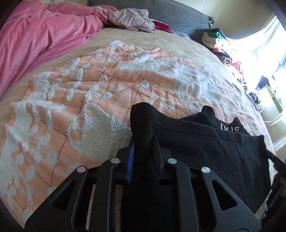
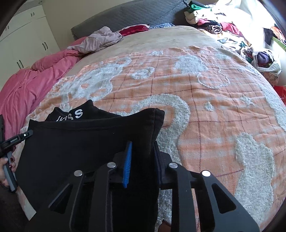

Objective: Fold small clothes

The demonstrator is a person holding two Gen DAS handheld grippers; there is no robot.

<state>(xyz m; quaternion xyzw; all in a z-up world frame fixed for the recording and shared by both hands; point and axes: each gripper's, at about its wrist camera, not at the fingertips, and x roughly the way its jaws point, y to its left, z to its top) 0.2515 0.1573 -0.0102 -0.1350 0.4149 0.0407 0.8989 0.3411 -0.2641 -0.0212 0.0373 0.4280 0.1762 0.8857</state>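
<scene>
A small black garment point(image 1: 205, 148) with white lettering near its top edge is stretched between both grippers over an orange and white fleecy blanket point(image 1: 100, 85). My left gripper point(image 1: 143, 142) is shut on the garment's left corner, which bunches up between the blue-padded fingers point(image 1: 130, 164). My right gripper point(image 2: 143, 148) is shut on the garment's point(image 2: 75, 146) right corner, the hem folded over its fingers point(image 2: 127, 166). In the right wrist view the other gripper's tip and a hand point(image 2: 7, 166) show at the left edge.
A pink duvet point(image 1: 35, 33) lies bunched along the left side of the bed. A pale mauve garment point(image 1: 128, 17) and something red sit near the grey headboard point(image 1: 175, 12). Heaped clothes point(image 2: 223, 23) crowd the sunlit right side beyond the bed. White cupboards point(image 2: 23, 39) stand at left.
</scene>
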